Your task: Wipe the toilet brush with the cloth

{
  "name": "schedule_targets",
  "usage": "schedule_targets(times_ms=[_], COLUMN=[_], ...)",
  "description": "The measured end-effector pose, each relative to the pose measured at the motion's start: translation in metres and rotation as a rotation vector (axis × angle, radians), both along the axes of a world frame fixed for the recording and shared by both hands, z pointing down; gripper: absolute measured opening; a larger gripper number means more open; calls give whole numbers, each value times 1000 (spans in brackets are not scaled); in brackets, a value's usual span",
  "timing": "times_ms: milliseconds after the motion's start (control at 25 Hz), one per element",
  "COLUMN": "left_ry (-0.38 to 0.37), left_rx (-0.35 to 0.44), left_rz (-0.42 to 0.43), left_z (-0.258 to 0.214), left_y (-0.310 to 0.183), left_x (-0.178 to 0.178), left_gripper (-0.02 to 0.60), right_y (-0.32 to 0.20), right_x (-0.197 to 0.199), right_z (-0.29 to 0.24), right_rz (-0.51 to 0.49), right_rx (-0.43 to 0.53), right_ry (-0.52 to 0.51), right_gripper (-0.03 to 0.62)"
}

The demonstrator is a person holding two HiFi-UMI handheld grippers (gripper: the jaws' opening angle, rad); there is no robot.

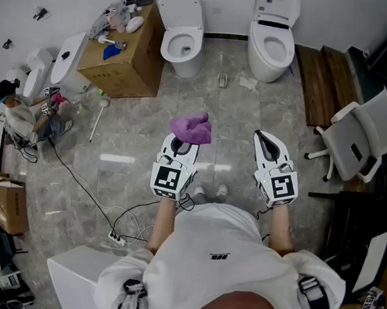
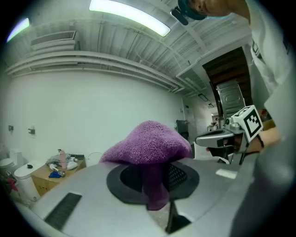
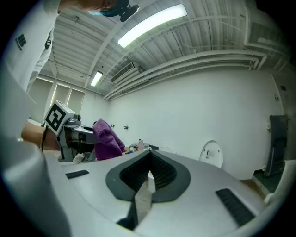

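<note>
The left gripper (image 1: 178,142) is held level, its jaws clamped on the purple cloth (image 1: 192,127), which is bunched over the jaw tips with a fold hanging down between them. The right gripper (image 1: 267,143) is held level alongside, apart from the left, its jaws pressed together with nothing between them. The toilet brush (image 1: 97,118) is seen lying on the tiled floor (image 1: 251,115), off to the left beside the cardboard box (image 1: 124,60), well apart from both grippers and the cloth
</note>
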State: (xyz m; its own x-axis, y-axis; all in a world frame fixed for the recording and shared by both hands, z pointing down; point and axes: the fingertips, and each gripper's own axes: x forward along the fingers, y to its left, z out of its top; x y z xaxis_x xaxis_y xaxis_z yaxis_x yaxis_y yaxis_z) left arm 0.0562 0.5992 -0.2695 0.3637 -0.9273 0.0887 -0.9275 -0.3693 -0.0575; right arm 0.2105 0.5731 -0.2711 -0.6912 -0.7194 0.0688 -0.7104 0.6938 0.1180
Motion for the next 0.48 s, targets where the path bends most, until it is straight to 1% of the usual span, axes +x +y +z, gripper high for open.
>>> schedule_targets(times_ms=[200, 480], left_ry=[3, -1], left_rx=[-1, -2], left_rz=[-4, -21], left_z=[-1, 3], left_y=[-1, -23], left_x=[14, 10], left_gripper=[70, 71], right_y=[-5, -29], right_x=[11, 4], right_z=[3, 10], right_rz=[0, -5], right_rx=[-6, -16], right_ry=[-12, 1], right_gripper=[-5, -5])
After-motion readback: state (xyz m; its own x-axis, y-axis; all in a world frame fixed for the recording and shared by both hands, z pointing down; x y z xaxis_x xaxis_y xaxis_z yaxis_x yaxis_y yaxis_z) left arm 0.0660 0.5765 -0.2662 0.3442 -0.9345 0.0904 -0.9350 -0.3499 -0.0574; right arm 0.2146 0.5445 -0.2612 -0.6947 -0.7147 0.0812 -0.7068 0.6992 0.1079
